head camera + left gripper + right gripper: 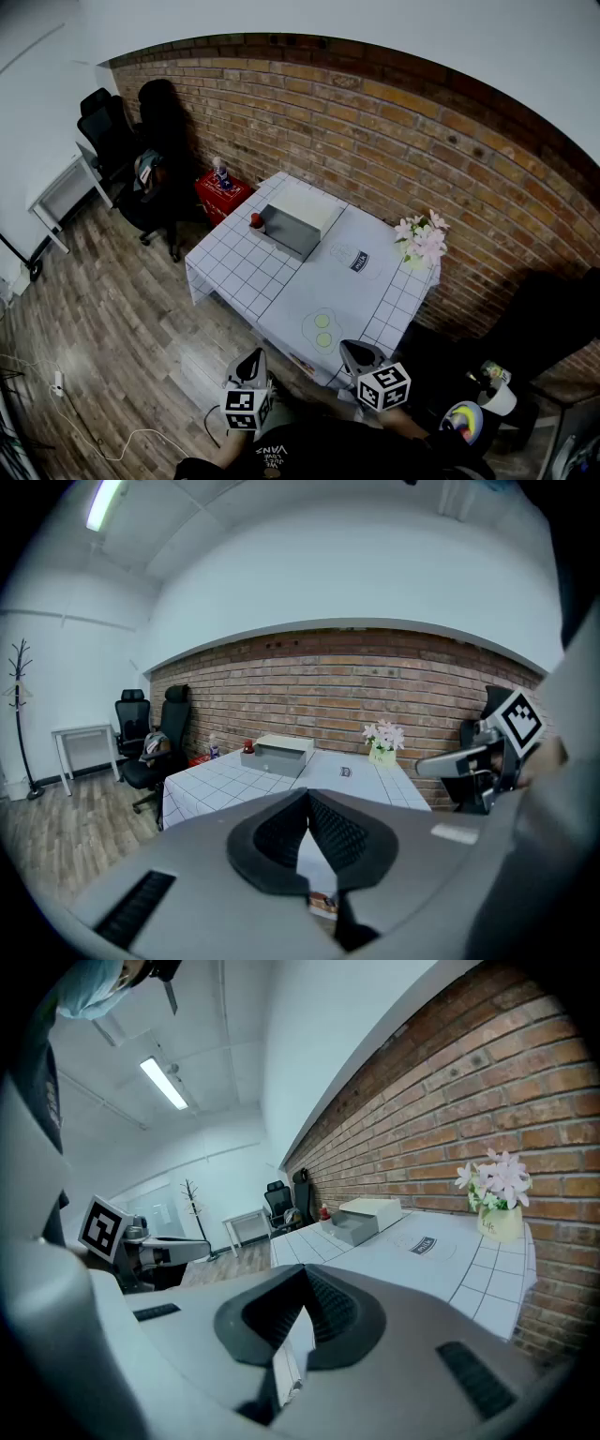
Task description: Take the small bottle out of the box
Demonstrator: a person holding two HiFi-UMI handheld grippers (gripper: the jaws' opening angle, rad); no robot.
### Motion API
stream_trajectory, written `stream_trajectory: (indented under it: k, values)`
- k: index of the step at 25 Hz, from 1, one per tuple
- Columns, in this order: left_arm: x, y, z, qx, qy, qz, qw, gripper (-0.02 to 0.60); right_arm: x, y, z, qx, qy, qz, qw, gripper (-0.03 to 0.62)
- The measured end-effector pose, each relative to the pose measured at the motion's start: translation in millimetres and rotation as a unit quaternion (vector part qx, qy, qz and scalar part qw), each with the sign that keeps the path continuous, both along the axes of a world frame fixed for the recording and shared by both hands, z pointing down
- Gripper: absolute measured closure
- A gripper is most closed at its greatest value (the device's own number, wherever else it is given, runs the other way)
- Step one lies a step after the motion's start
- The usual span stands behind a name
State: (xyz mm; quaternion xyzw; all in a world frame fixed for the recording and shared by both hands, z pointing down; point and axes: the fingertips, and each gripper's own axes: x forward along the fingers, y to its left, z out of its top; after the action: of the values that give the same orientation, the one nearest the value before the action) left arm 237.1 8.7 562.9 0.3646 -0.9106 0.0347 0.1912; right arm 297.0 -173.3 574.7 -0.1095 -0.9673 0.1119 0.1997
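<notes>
A grey box (292,232) with its white lid tipped back stands on the far left part of the table (281,281). A small red-topped bottle (255,221) is at the box's left end; I cannot tell whether it is inside or beside it. The box (277,755) and the bottle (248,746) show far off in the left gripper view, and the box (361,1220) in the right gripper view. My left gripper (255,355) and right gripper (350,346) hover short of the table's near edge, far from the box. Both are shut and hold nothing, as the left gripper (307,795) and right gripper (305,1270) show.
A vase of pink flowers (422,240) stands at the table's right edge by the brick wall. A printed label (360,262) and two green circles (322,328) mark the cloth. A red stool with a bottle (221,178) and black office chairs (150,159) stand to the left.
</notes>
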Motion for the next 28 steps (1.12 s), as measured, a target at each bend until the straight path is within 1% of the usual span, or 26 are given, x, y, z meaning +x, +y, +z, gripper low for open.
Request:
stream_trajectory:
  k: [3,5,8,14,17,20,28]
  values:
    - [3.9,-3.0,-6.2,0.002,-0.009,0.009,0.9999,0.569,1.1,-0.4,-5.3,0.002,-0.008,0.004,1.0,0.595]
    - [4.3,-2.3,-7.5,0.005,-0.011,0.01,0.9999,0.569,1.8,2.0,-7.4,-0.009,-0.016,0.006,1.0,0.595]
    - [2.5,1.4,-5.7,0.015,-0.004,0.006,0.9999,0.569,1.8,3.3,-8.5,-0.025,-0.026,0.015,0.999,0.595]
    - [-14.4,5.3,-1.0,0.021,0.002,-0.002,0.9998,0.569,-7.2,-8.5,-6.7,-0.02,-0.023,0.041,0.999,0.595]
    - [-30.3,10.4,1.6,0.03,0.013,-0.01,0.9994,0.569,-22.0,-11.3,-5.1,-0.019,-0.018,0.049,0.998,0.595]
    - [-52.5,17.5,7.4,0.03,0.016,-0.012,0.9993,0.569,-42.7,-11.4,-2.1,-0.022,-0.014,0.061,0.998,0.595]
    - [-131.5,45.1,11.2,0.026,0.026,-0.005,0.9993,0.569,-115.7,-2.2,7.3,-0.025,0.0,0.092,0.995,0.595]
